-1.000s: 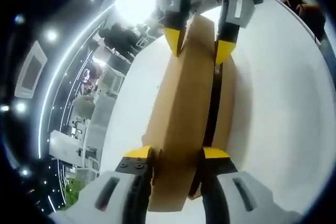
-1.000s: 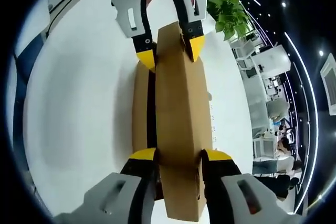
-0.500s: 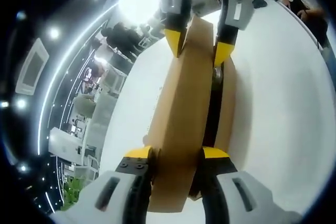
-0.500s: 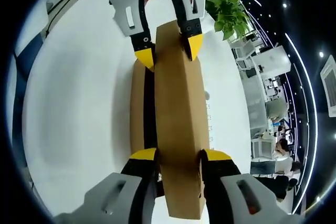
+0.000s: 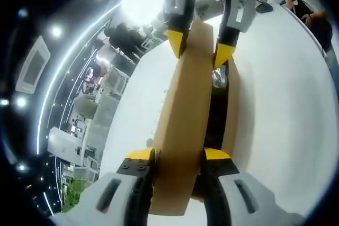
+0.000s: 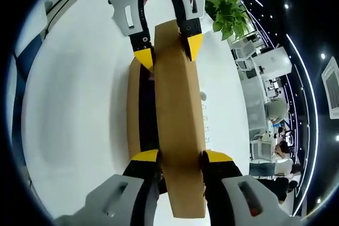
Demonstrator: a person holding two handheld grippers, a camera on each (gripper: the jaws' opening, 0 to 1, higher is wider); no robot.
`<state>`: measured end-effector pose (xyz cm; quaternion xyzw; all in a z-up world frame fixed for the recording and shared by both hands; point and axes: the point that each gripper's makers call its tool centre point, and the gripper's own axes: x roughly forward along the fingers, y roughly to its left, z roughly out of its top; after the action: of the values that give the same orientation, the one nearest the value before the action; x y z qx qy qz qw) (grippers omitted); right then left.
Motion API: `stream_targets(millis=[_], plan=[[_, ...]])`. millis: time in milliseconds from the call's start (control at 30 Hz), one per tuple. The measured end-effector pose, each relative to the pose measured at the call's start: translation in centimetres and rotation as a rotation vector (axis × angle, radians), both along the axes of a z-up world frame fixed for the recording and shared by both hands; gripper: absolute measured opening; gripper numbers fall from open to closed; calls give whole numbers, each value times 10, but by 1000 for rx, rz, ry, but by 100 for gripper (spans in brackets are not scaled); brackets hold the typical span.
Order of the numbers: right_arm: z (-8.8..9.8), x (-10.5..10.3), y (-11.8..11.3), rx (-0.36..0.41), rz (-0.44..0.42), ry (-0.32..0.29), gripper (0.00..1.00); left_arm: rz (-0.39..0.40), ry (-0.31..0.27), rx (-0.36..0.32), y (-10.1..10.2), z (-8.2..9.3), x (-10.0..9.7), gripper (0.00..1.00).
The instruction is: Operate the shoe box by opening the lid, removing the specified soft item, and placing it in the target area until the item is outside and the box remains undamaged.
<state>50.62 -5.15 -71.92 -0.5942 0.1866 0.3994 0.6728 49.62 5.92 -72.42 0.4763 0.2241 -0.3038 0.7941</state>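
white table (image 6: 74, 109); potted plant (image 6: 229, 17) beyond; people (image 5: 124, 36) standing; desks (image 6: 267, 88) behind.

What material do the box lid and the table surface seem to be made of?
The box lid looks like brown cardboard: matte, plain tan, with thin flat panels and folded edges; both grippers hold it at opposite ends. The table looks smooth and white, with a faint sheen, perhaps laminate or painted board; the pictures do not settle which.

Box (image 5: 230, 109) inside mostly hidden by raised lid (image 5: 185, 115); shiny bit (image 5: 219, 76) too blurred to ID.
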Motion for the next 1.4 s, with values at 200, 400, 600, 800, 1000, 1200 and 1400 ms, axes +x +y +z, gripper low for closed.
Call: stream_targets(millis=[200,400,600,800,1000,1200,1400], plan=[[4,4,1,8,-2,-6,29,10,8,8,0,4,4,34],[6,5,1,10,2,-7,29,3,10,5,1,5,5,34],[9,5,1,13,2,-6,29,5,22,6,2,6,9,34],[5,9,4,11,18,2,29,-9,46,4,3,3,11,34],[9,10,4,27,18,3,29,-20,52,5,4,5,15,34],[10,13,7,41,18,12,29,-25,65,9,6,6,20,34],[9,18,8,33,25,10,29,-30,71,11,6,8,22,34]])
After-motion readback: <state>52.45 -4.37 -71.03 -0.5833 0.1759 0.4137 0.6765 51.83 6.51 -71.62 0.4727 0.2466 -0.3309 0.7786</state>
